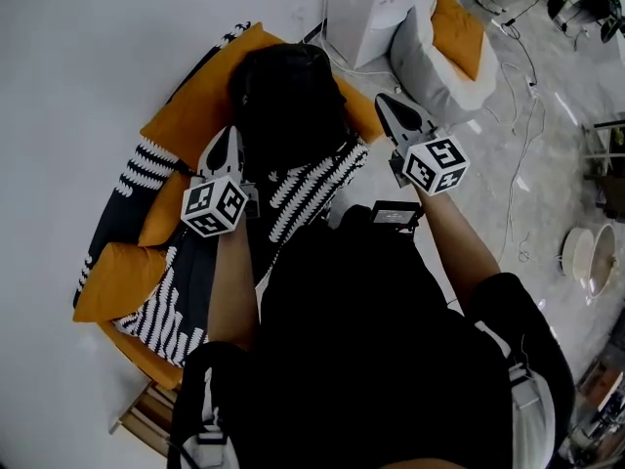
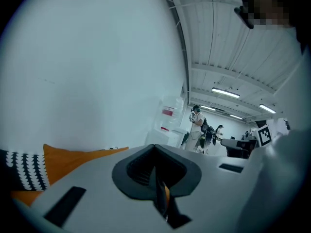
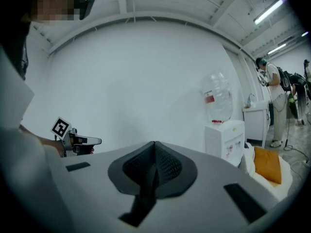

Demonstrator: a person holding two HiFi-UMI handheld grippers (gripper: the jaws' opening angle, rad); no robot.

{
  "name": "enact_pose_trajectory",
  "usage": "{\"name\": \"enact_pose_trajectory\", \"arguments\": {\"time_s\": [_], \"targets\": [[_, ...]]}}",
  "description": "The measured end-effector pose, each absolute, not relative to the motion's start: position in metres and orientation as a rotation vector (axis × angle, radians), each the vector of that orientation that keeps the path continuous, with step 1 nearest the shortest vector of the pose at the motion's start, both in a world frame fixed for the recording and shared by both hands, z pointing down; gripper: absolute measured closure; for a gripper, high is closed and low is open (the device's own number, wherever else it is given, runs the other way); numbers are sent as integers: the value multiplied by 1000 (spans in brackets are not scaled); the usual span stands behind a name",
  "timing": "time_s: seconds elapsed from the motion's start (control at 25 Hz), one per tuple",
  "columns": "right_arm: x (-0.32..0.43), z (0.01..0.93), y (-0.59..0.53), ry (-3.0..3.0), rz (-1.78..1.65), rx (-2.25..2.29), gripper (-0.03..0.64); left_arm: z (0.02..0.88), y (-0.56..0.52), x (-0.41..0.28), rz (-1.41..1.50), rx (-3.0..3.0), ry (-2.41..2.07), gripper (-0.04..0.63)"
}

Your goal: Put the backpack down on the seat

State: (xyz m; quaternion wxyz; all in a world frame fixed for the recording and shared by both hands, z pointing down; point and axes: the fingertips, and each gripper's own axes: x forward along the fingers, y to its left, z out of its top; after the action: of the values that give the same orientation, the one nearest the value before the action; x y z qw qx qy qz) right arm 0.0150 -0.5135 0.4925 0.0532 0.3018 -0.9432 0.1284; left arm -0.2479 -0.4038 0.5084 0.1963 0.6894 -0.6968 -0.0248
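Observation:
The black backpack [image 1: 288,101] lies on the round orange seat [image 1: 195,106], partly on a black-and-white striped blanket [image 1: 308,189]. My left gripper [image 1: 232,137] is held up by the backpack's left edge, jaws shut with nothing between them. In the left gripper view its jaws [image 2: 155,152] meet in a closed line, aimed at the white wall above an orange cushion [image 2: 73,159]. My right gripper [image 1: 383,99] hangs to the right of the backpack, also shut and empty. Its jaws [image 3: 154,149] face the wall, and neither gripper touches the backpack.
Two orange cushions [image 1: 115,279] lie at the seat's left side. A white water dispenser [image 1: 366,8] stands against the wall behind, beside a grey beanbag with an orange cushion [image 1: 444,52]. Cables [image 1: 518,164] run over the floor on the right. A person [image 3: 272,96] stands far off.

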Motion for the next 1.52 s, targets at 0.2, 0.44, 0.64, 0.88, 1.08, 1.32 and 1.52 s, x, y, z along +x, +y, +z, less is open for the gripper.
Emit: {"name": "enact_pose_trajectory", "arguments": {"time_s": [0.2, 0.44, 0.64, 0.88, 1.08, 1.32, 1.52], "targets": [[52, 452, -484, -2968, 290, 926, 586, 462, -379, -202, -157, 2033, -1971, 580], [97, 431, -436, -3007, 187, 885, 586, 438, -333, -140, -193, 2064, -2050, 580], [144, 446, -401, -2995, 245, 848, 586, 434, -297, -88, -131, 2078, -2107, 580], [167, 465, -353, -3006, 334, 811, 586, 445, -234, -58, -69, 2008, -2208, 580], [189, 476, -316, -2978, 355, 815, 586, 462, -194, -25, 13, 1984, -2181, 580], [200, 495, -280, -2914, 400, 853, 586, 479, -154, -16, 88, 1949, -2124, 580], [193, 500, -246, -2878, 418, 889, 586, 490, -124, -22, 104, 1960, -2066, 580]]}}
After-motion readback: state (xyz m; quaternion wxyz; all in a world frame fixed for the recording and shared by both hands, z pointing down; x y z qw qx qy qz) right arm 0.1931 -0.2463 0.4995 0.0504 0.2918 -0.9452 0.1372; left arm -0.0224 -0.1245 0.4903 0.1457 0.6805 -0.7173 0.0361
